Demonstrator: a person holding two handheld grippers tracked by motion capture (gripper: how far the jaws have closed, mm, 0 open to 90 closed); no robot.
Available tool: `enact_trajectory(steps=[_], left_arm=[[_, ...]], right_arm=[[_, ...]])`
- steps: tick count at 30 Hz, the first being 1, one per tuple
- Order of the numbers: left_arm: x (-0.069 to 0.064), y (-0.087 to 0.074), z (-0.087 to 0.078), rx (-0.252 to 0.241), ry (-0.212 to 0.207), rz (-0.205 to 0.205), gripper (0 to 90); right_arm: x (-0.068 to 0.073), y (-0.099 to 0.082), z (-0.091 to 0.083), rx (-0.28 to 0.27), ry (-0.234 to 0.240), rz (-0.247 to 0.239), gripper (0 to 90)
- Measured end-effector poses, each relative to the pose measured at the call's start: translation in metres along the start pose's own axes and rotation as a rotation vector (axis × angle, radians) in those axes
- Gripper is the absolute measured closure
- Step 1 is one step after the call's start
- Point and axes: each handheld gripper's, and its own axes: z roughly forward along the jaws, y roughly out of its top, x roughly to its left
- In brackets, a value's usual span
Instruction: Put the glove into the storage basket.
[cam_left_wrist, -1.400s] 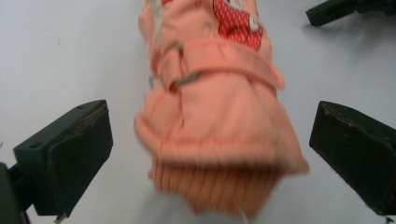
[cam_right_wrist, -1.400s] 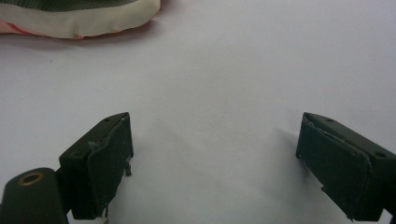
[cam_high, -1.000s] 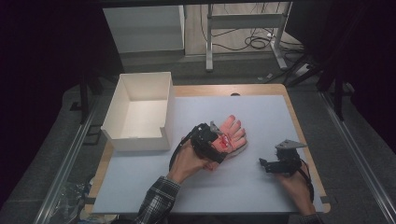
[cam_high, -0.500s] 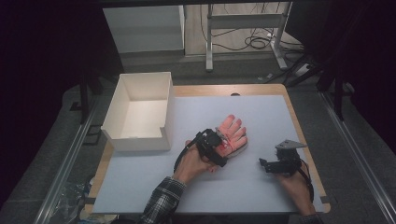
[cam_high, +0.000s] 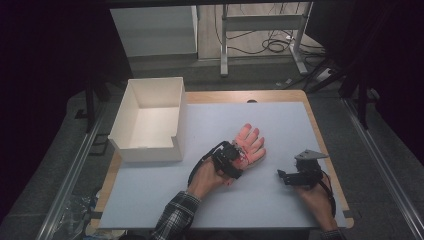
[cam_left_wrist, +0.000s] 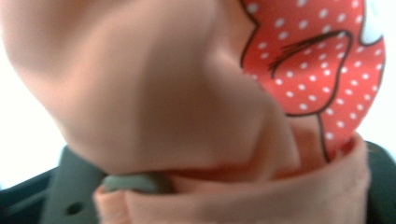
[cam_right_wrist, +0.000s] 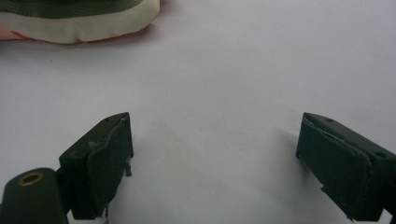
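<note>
A pink glove (cam_high: 251, 141) lies flat on the white mat (cam_high: 280, 117), fingers pointing away from me. My left gripper (cam_high: 242, 157) is down at its cuff. Its jaws have just been closing, and the cuff is between them. In the left gripper view the pink fabric (cam_left_wrist: 154, 93), with a red white-dotted patch (cam_left_wrist: 322, 60), is bunched between the dark jaws of the left gripper (cam_left_wrist: 224, 191). My right gripper (cam_high: 281, 175) rests on the mat to the right, apart from the glove. In its own view the right gripper (cam_right_wrist: 215, 158) stands open over bare mat.
An open white box (cam_high: 146, 149) stands at the mat's left side, close to the left hand. A cream-edged strip of fabric (cam_right_wrist: 79, 25) shows at the top left of the right gripper view. The wooden table edge (cam_high: 320, 135) runs along the right.
The left gripper has sunk onto the glove's cuff and its jaws have gone from wide open to closed on the fabric. The right hand has kept still.
</note>
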Motion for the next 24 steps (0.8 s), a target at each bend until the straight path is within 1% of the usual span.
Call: enact_trajectory(steps=[1, 3, 4, 5, 6, 8, 13, 17, 20, 22, 24], left_arm=[[-0.001, 0.001, -0.002, 0.006, 0.0, 0.007, 41.4], [-0.002, 0.001, -0.002, 0.006, 0.0, 0.007, 45.5], [-0.002, 0.001, -0.003, 0.003, -0.002, 0.005, 45.5], [0.0, 0.001, -0.004, -0.007, -0.014, -0.003, 48.0], [0.0, 0.001, -0.004, -0.007, -0.014, -0.003, 49.2], [0.004, 0.0, -0.007, -0.014, -0.036, -0.018, 51.1], [0.009, 0.002, -0.011, -0.02, -0.053, -0.029, 52.5], [0.011, 0.004, -0.017, -0.033, -0.046, -0.03, 52.6], [0.012, 0.005, -0.02, -0.045, -0.05, -0.039, 52.5], [0.013, 0.007, -0.026, -0.054, -0.038, -0.042, 52.4], [0.014, 0.008, -0.028, -0.057, -0.038, -0.043, 52.3]], right_arm=[[0.0, 0.0, 0.0, 0.0, 0.0, -0.001, 11.1], [0.0, 0.0, 0.0, 0.0, 0.0, 0.0, 11.1], [0.0, 0.0, 0.0, 0.0, 0.0, 0.0, 11.1], [0.0, 0.0, 0.0, 0.0, 0.0, -0.001, 11.1], [0.0, 0.0, 0.0, 0.0, 0.0, -0.001, 11.1], [0.0, 0.0, 0.0, 0.0, 0.001, 0.0, 11.2], [0.0, 0.0, 0.0, -0.001, 0.0, 0.0, 11.1], [0.0, 0.0, 0.0, -0.001, 0.0, 0.0, 11.2], [0.0, 0.0, 0.0, -0.001, 0.001, -0.002, 11.2], [0.0, 0.0, 0.0, -0.001, 0.0, -0.001, 11.1], [0.0, 0.0, 0.0, -0.002, 0.0, -0.001, 11.2]])
